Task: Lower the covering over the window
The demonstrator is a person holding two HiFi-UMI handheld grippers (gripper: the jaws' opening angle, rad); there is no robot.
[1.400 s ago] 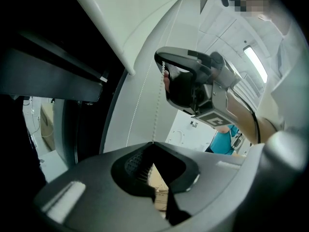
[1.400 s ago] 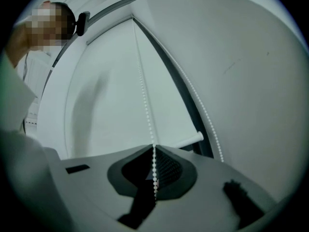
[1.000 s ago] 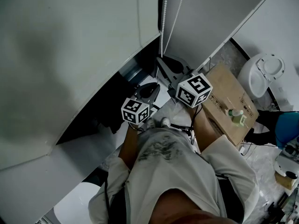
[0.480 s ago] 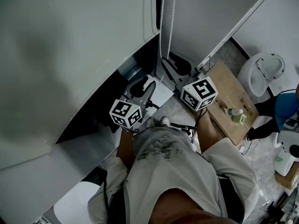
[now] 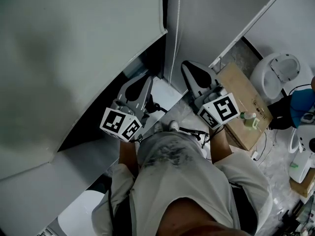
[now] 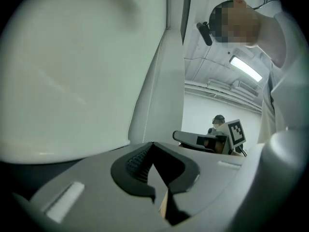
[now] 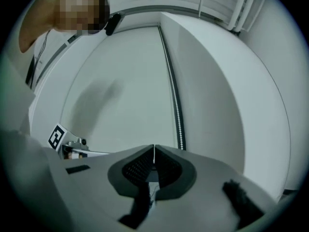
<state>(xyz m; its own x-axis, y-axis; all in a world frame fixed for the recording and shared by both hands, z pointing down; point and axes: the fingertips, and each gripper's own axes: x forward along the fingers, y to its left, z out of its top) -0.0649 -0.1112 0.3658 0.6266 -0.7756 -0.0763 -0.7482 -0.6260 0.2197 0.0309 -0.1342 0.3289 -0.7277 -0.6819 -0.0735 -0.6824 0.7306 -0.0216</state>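
**A:** In the head view, where is the covering hanging?

**B:** The white blind (image 5: 74,58) is hanging at the left, and its lower edge is standing above a dark gap (image 5: 98,124). The bead cord (image 5: 175,28) is running down just beside it, between the left gripper (image 5: 143,80) and the right gripper (image 5: 189,70).

**A:** What is the left gripper view showing?

**B:** Its jaws have just been closing. They are pressing together, with nothing between them.

**A:** And the right gripper view?

**B:** Those jaws have just been closing too. They are pinching a thin strand of the bead cord.
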